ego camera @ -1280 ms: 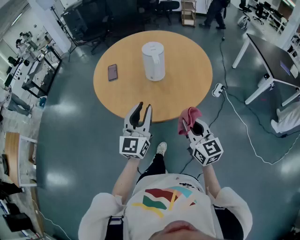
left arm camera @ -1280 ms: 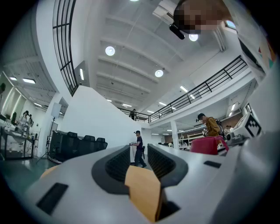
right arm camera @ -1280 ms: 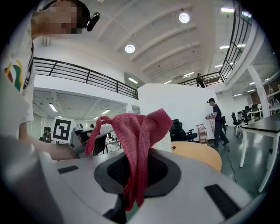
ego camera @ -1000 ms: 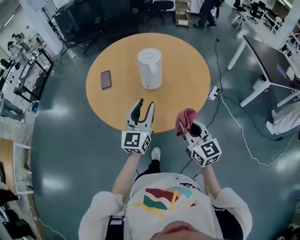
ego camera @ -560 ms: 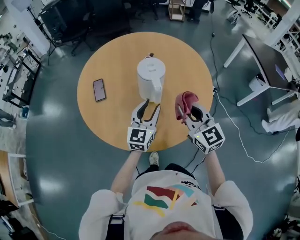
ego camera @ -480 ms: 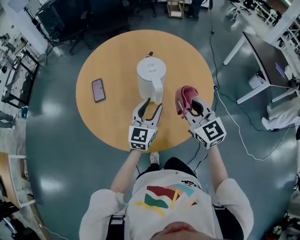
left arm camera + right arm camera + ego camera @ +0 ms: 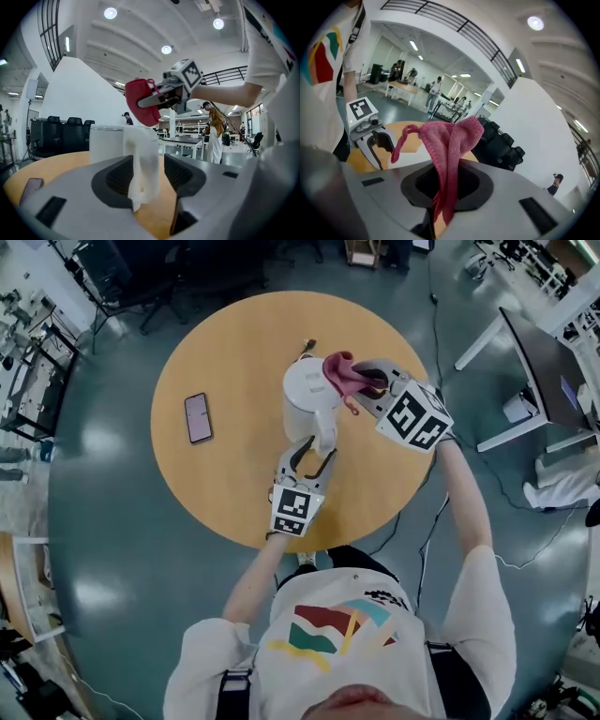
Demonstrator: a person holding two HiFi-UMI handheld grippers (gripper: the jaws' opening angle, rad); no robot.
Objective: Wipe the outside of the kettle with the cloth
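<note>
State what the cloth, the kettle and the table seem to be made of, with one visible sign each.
The cloth: knitted yarn, matte pink; stitch rows show. The kettle: probably plastic; smooth, matte white shell. The table: wood or wood-look laminate, unclear which; even tan, smooth top.

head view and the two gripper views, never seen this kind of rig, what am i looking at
No robot: a person holds a two-jaw gripper in each hand. The head view comes from a camera on the person's head, looking down; each gripper view from a camera riding on that gripper, looking along its jaws. On the round table are a white kettle and a phone. The right gripper clamps a pink cloth by the kettle's top. The left gripper is opening its jaws, the kettle's handle between them, ungripped.
</note>
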